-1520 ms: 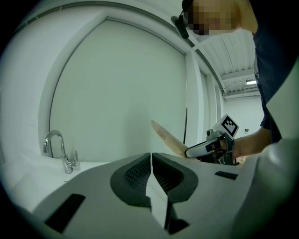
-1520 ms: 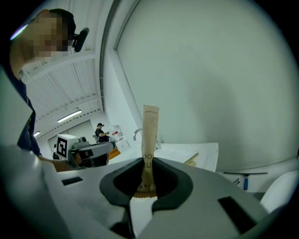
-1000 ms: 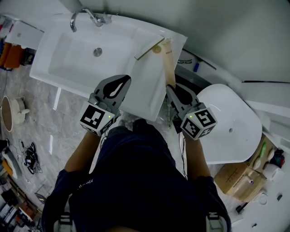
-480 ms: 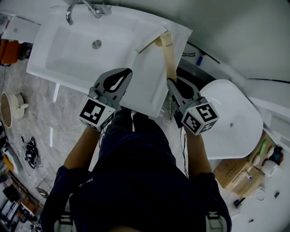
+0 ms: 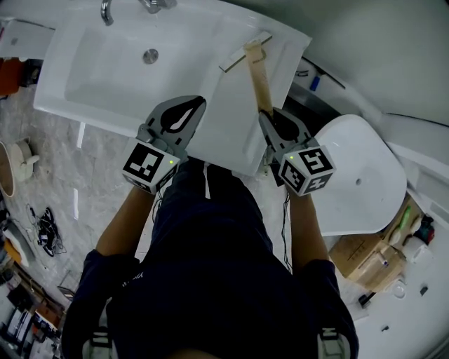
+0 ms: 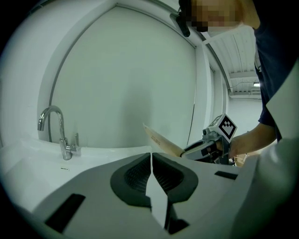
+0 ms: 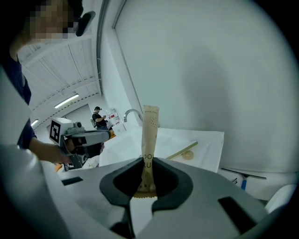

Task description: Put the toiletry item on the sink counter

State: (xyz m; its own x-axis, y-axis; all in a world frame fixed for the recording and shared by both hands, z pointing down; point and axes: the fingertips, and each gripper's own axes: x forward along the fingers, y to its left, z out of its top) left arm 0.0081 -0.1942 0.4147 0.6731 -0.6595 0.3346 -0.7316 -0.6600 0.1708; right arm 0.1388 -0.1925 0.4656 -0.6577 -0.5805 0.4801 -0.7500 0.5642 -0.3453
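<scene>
White porcelain fills the top of the head view: a sink basin (image 5: 119, 70) with a chrome tap (image 5: 105, 10) at its far edge, and to its right the flat strip of worktop (image 5: 228, 126) where the toiletry item is meant to go. A thin pale stick (image 5: 235, 60) and a small round disc (image 7: 188, 155) already lie at the far end of that strip, so the near and middle stretch is the free space for the set-down. The right gripper (image 5: 269, 120) is clamped on the near end of a long, narrow, tan paper packet (image 5: 257, 78). From there the packet juts forward and tilts upward over the worktop's right edge, off the surface rather than resting on it. Gripping it by one end leaves the rest of its length free to be lowered flat; I judge the carry nearly done, with only the lowering and release left. The left gripper (image 5: 188, 111) hovers over the front edge of the worktop just beside the basin, its jaws together with nothing between them. It seems only to be kept out of the way. To the right, well apart from the sink, is a white rounded fixture (image 5: 358, 182), probably a toilet.
</scene>
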